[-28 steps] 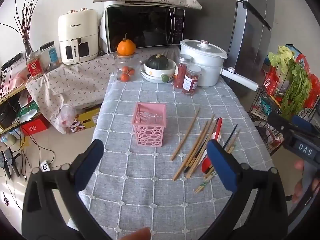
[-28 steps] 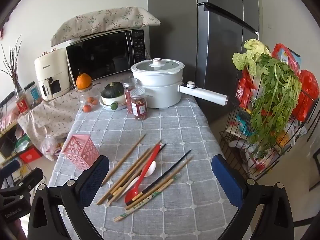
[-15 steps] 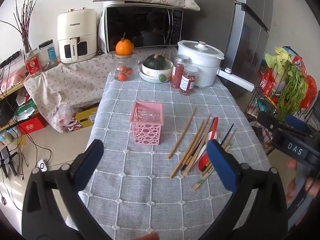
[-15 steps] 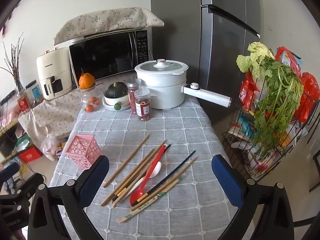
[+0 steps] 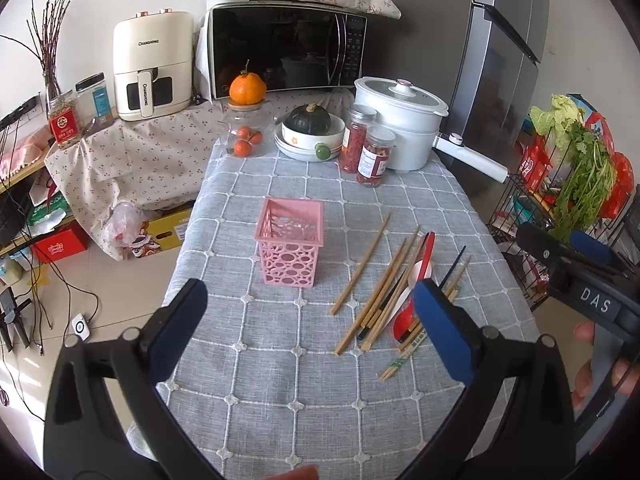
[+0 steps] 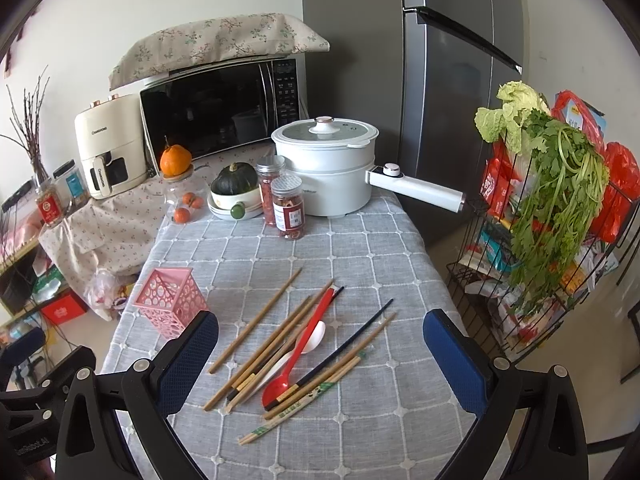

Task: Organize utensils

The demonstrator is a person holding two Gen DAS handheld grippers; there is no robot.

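i judge the job barely begun: the pink basket (image 5: 289,240) stands upright on the table (image 5: 280,380) and, as far as i can see through its open top, has nothing in it. all the utensils lie loose just to its right: a lone wooden chopstick (image 6: 256,320) nearest the basket, then a fanned heap of chopsticks (image 6: 280,344) with a red spoon (image 6: 304,348) lying across a white spoon (image 6: 308,344), a dark chopstick (image 6: 352,340) and a paper-sleeved pair (image 6: 288,412) at the near edge. everything is left to gather. my left gripper (image 5: 308,320) hangs above the near table, jaws wide apart, holding and touching nothing. my right gripper (image 6: 320,352) hovers over the heap, jaws equally wide, empty too.
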